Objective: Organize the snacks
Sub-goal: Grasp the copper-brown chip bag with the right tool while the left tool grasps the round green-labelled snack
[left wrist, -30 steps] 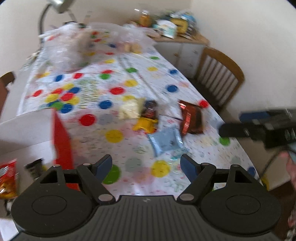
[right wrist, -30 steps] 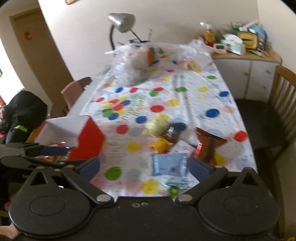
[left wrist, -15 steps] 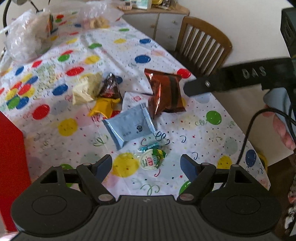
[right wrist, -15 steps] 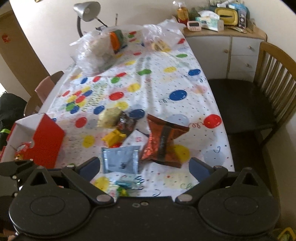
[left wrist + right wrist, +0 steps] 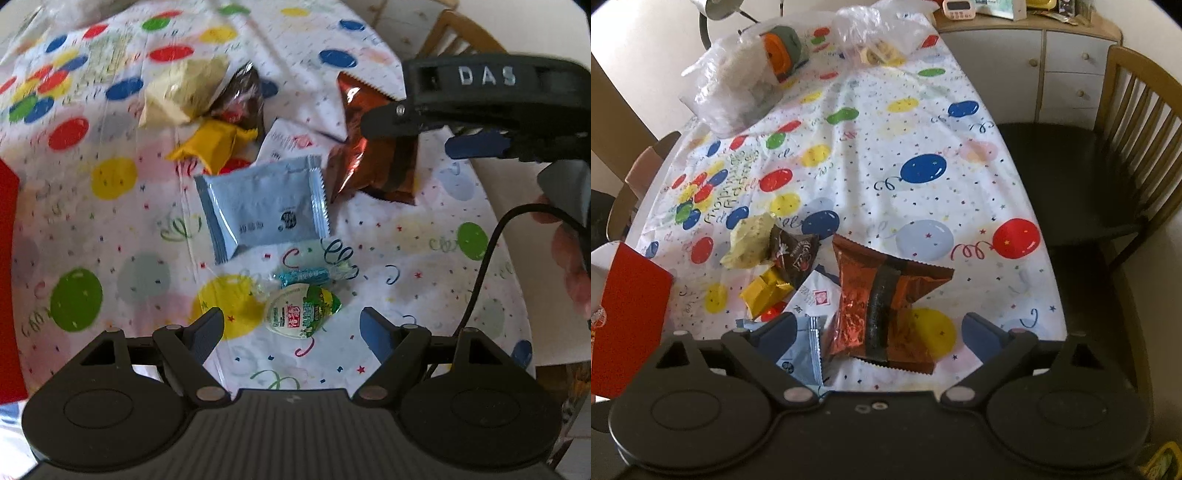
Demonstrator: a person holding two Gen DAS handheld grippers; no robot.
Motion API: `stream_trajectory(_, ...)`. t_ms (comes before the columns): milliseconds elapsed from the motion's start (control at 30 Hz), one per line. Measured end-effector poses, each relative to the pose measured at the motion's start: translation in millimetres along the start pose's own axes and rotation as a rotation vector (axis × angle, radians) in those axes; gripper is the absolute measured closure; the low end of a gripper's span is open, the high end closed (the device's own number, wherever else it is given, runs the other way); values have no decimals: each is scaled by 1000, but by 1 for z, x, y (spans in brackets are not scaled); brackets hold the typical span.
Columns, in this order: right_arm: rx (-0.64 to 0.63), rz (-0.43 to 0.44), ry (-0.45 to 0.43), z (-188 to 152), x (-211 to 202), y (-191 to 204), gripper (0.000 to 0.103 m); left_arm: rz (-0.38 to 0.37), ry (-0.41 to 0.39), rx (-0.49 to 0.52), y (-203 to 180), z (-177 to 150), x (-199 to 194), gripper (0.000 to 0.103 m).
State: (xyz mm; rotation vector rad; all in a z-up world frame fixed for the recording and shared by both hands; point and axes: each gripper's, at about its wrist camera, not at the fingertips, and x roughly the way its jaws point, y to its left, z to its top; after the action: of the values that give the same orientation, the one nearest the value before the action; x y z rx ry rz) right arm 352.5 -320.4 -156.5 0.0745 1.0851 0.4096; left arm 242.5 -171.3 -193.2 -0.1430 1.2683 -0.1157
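Loose snacks lie on the balloon-print tablecloth [image 5: 886, 147]. My left gripper [image 5: 291, 328] is open and points steeply down; a small jelly cup [image 5: 301, 312] sits on the cloth between its fingertips, untouched. Just beyond lie a teal candy [image 5: 303, 275] and a light blue packet [image 5: 264, 208]. My right gripper [image 5: 879, 325] hangs over a copper-brown bag [image 5: 879, 295]; its jaws are closing with the bag between them, pads clear of it. In the left wrist view the right gripper [image 5: 406, 134] reaches in over that bag [image 5: 373, 166]. A yellow packet [image 5: 764, 291] lies further left.
A red box [image 5: 631, 306] stands at the table's left edge. Beige [image 5: 750, 240] and dark brown [image 5: 792, 253] packets and a white sachet [image 5: 816, 295] lie nearby. Clear plastic bags [image 5: 738, 85] fill the far end. A wooden chair [image 5: 1108, 166] stands right of the table.
Both grippers have come down and closer to the snack pile. The right one now sits over the copper-brown bag, and its jaws have narrowed a little.
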Motion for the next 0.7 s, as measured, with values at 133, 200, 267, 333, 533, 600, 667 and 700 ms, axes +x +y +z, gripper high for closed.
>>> stream_trajectory(133, 5, -10, 23, 5, 11, 0, 11, 4, 16, -18, -5, -1, 8, 23)
stream_trajectory(200, 10, -16, 33, 6, 16, 0, 13, 15, 6, -11, -8, -1, 9, 23)
stream_trajectory(267, 10, -17, 43, 7, 20, 2, 15, 26, -3, -23, -8, 0, 9, 23)
stream_trajectory(333, 4, -24, 48, 6, 23, 4, 16, 29, -11, -44, -7, 1, 9, 23)
stream_trajectory(533, -7, -47, 59, 8, 32, 11, 24, 59, -31, -39, -11, 3, 7, 40)
stream_trajectory(600, -13, -56, 65, 7, 34, 14, 29, 62, -38, -37, -10, 3, 6, 47)
stream_trajectory(667, -20, -63, 70, 6, 36, 15, 39, 62, -45, -41, -7, 4, 3, 55)
stream_trajectory(700, -23, -64, 72, 6, 37, 16, 42, 60, -49, -43, -6, 4, 2, 61)
